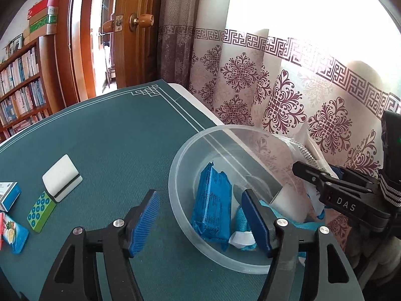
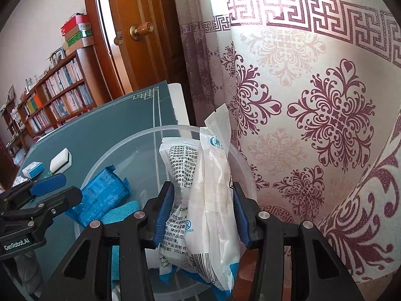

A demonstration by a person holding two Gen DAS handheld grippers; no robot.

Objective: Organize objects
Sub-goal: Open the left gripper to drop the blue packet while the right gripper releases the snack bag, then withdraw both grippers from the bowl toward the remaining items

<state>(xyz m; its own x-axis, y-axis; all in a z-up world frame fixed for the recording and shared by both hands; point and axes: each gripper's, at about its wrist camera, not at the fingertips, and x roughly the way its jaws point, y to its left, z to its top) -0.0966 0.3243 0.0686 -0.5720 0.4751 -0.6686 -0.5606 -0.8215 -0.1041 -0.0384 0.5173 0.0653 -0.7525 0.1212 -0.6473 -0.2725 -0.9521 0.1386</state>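
A clear plastic bowl (image 1: 180,165) stands at the right edge of the green table mat (image 1: 112,130). Inside lie a blue wrapped packet (image 1: 213,205) and a light blue cloth strip (image 1: 241,217). My left gripper (image 1: 200,222) is open, its right finger inside the bowl and its left finger outside the rim. My right gripper (image 2: 201,212) is shut on white medical packets (image 2: 208,200) and holds them over the bowl (image 2: 140,140). The blue packet (image 2: 100,198) and the left gripper (image 2: 47,188) also show in the right wrist view.
On the mat at left lie a white block (image 1: 62,178), a green dotted tile (image 1: 41,210), a small blue-white box (image 1: 10,195) and a snack packet (image 1: 13,233). A patterned curtain (image 1: 288,95) hangs close behind the bowl. A wooden door (image 1: 135,30) and bookshelf (image 1: 22,87) stand beyond.
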